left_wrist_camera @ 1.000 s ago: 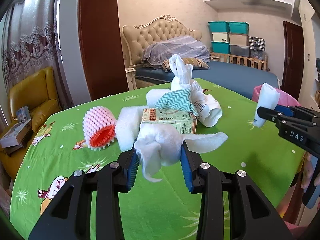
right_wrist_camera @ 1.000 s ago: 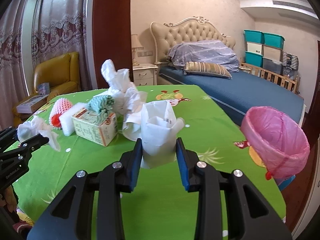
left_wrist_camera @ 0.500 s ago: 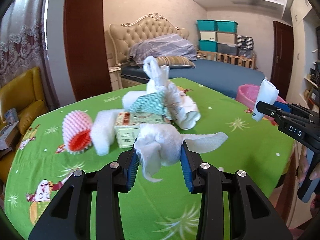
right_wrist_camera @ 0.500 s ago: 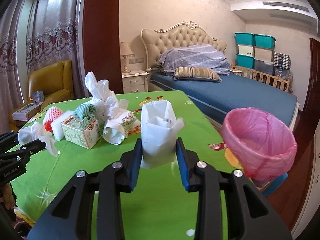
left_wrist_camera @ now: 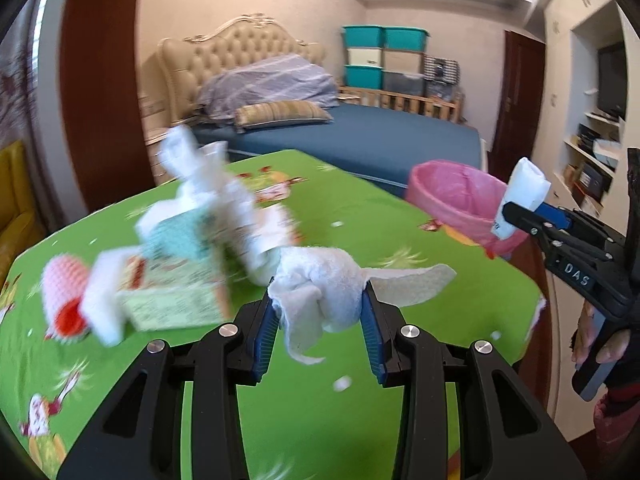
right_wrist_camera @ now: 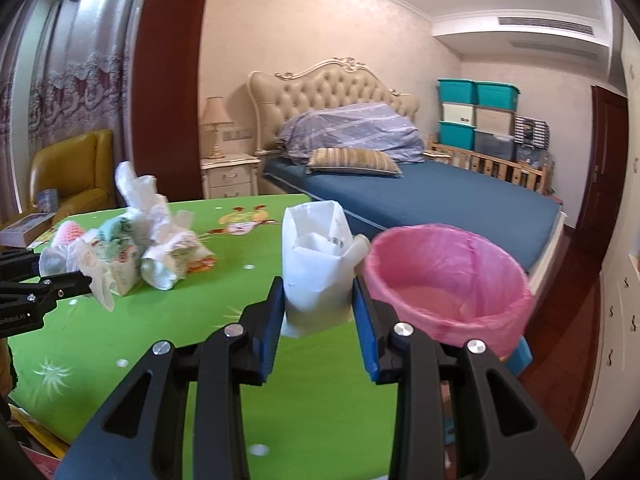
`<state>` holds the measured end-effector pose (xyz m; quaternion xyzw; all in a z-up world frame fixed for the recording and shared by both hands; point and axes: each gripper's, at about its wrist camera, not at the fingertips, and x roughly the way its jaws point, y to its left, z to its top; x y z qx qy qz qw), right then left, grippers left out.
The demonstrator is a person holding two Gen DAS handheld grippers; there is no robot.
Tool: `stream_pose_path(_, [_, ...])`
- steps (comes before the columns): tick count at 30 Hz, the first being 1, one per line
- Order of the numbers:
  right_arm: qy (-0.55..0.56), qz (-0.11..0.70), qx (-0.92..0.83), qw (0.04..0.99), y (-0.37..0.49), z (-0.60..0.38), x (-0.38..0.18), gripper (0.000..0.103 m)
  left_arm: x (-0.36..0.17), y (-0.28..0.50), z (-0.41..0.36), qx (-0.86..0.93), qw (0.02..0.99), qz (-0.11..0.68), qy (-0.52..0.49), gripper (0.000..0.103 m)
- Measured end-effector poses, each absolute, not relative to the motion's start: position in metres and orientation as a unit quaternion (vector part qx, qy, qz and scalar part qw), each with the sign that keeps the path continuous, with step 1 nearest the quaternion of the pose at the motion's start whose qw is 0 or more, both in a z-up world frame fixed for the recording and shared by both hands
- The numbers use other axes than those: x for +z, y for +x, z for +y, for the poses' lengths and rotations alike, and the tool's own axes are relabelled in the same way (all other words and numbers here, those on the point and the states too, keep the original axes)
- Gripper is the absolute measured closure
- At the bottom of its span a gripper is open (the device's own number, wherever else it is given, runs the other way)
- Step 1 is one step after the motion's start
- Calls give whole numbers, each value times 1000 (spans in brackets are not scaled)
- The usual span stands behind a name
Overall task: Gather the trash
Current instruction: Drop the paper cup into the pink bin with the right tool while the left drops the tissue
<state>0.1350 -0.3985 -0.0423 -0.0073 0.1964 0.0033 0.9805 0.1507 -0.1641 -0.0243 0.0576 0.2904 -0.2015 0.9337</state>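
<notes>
My left gripper (left_wrist_camera: 320, 316) is shut on a crumpled white tissue (left_wrist_camera: 320, 292) above the green tablecloth (left_wrist_camera: 312, 412). My right gripper (right_wrist_camera: 318, 312) is shut on a folded white paper bag (right_wrist_camera: 314, 264), just left of the bin lined with a pink bag (right_wrist_camera: 448, 280). In the left wrist view the right gripper (left_wrist_camera: 520, 216) holds the paper bag (left_wrist_camera: 522, 192) in front of the pink bin (left_wrist_camera: 456, 196). A pile of trash (right_wrist_camera: 152, 236) lies on the table: a small carton (left_wrist_camera: 172, 304), white foam (left_wrist_camera: 100, 300), a pink foam net (left_wrist_camera: 60, 296), crumpled wrappers (left_wrist_camera: 224, 208).
The pink bin stands off the table's right edge, toward a bed (right_wrist_camera: 420, 196). A yellow armchair (right_wrist_camera: 72, 172) and a nightstand (right_wrist_camera: 232, 172) are at the left. A person's hand (left_wrist_camera: 600, 344) grips the right gripper's handle. Storage boxes (right_wrist_camera: 476, 116) stack by the far wall.
Both grippers have swung right toward the pink bin, each still holding its item. The trash pile has slid left in both views and the bin looms larger.
</notes>
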Motion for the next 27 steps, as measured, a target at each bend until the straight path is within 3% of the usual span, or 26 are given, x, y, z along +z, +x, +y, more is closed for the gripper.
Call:
stream_pose_path(17, [-5, 217, -73, 973, 175, -506, -51, 69, 2, 256, -346, -320, 894, 309, 54, 67])
stream_pose_path(27, [20, 233, -72, 970, 219, -551, -63, 68, -8, 313, -407, -328, 883, 333, 41, 67])
